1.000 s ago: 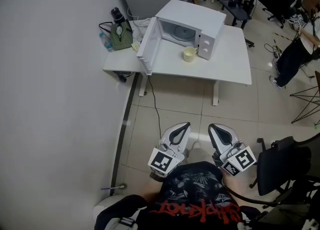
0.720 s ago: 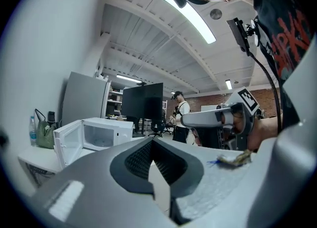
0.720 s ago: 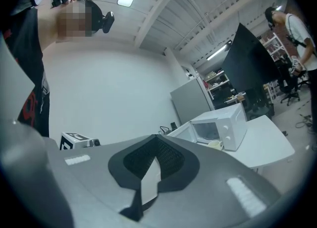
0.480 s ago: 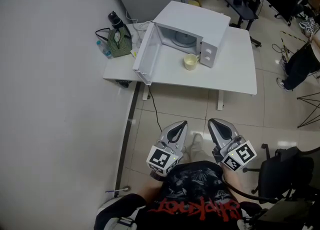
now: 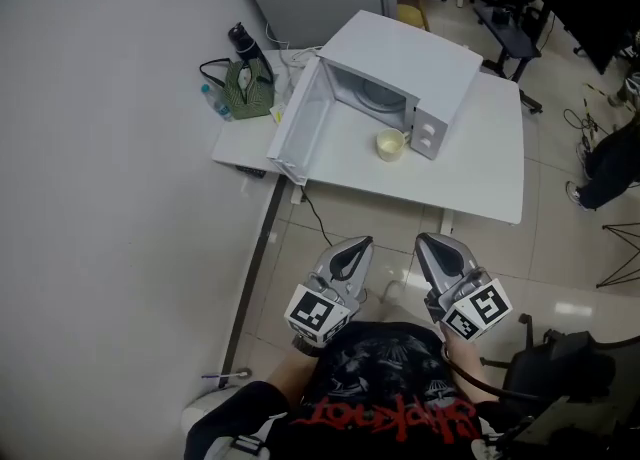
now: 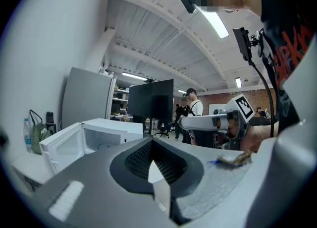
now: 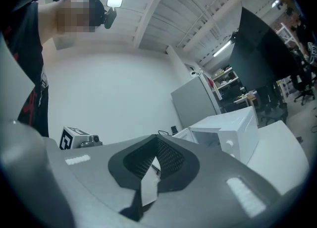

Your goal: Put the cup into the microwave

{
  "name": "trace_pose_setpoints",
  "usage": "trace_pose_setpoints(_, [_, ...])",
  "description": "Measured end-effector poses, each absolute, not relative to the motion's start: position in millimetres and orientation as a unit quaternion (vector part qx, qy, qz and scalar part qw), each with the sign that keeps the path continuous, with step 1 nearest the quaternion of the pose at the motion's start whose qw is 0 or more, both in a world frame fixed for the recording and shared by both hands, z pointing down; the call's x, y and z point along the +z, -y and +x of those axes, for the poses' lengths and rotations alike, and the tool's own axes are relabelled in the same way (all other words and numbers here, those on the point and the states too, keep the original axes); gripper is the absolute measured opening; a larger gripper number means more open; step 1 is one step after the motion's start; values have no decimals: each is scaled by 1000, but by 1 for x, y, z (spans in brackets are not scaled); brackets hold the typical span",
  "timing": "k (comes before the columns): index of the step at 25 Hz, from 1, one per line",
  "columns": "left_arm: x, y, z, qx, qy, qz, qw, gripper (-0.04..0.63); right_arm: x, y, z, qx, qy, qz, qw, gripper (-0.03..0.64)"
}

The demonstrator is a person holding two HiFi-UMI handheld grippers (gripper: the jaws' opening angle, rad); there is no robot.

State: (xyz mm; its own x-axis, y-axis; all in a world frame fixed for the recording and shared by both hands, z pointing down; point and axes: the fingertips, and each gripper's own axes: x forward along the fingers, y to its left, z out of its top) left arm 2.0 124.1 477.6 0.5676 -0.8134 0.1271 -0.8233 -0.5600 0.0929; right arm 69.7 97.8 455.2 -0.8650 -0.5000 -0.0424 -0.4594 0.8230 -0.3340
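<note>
The step in hand looks like the approach: the person stands on the floor well apart from the table (image 5: 487, 184), and nothing has been picked up yet. The left gripper (image 5: 358, 245) and the right gripper (image 5: 432, 241) are held side by side close to the body, pointing towards the table. Each is clenched on nothing, and each gripper view shows the two pads meeting at the tips with only air between them. The cup (image 5: 389, 144) stands upright near the middle of the table, just beside the control-panel front of the microwave (image 5: 405, 60) and at the mouth of its cavity. The microwave sits towards the table's far edge, and its door (image 5: 298, 118) is swung wide towards the left edge, so no opening step seems needed. The next move probably calls for closing the gap to the table's near edge, spreading one gripper's jaws, and bringing them round the cup's wall or handle without nudging it against the panel.
</note>
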Motion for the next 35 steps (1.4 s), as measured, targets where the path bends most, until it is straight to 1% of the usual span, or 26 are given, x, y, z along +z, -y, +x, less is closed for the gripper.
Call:
trace_pose_setpoints(4, [505, -112, -10, 51, 459, 882, 94, 3, 465, -77, 62, -171, -952, -248, 60, 0])
trace_pose_setpoints(10, [522, -65, -33, 46, 449, 886, 105, 3, 472, -29, 46, -168, -947, -270, 47, 0])
trace_pose_setpoints(15, [522, -17, -49, 56, 393, 914, 84, 3, 459, 19, 18, -152, -944, -291, 45, 0])
trace_pose_setpoints(21, [517, 43, -83, 44, 369, 926, 74, 3, 448, 75, -9, -130, -936, -323, 44, 0])
trace_pose_setpoints(24, [517, 61, -85, 47, 341, 937, 56, 3, 454, 91, -12, -138, -931, -334, 41, 0])
trace_pose_setpoints(29, [523, 87, -85, 51, 343, 936, 56, 4, 480, 122, 3, -180, -915, -359, 29, 0])
trace_pose_setpoints(35, [517, 109, -73, 29, 332, 942, 46, 5, 474, 153, -1, -182, -926, -331, 21, 0])
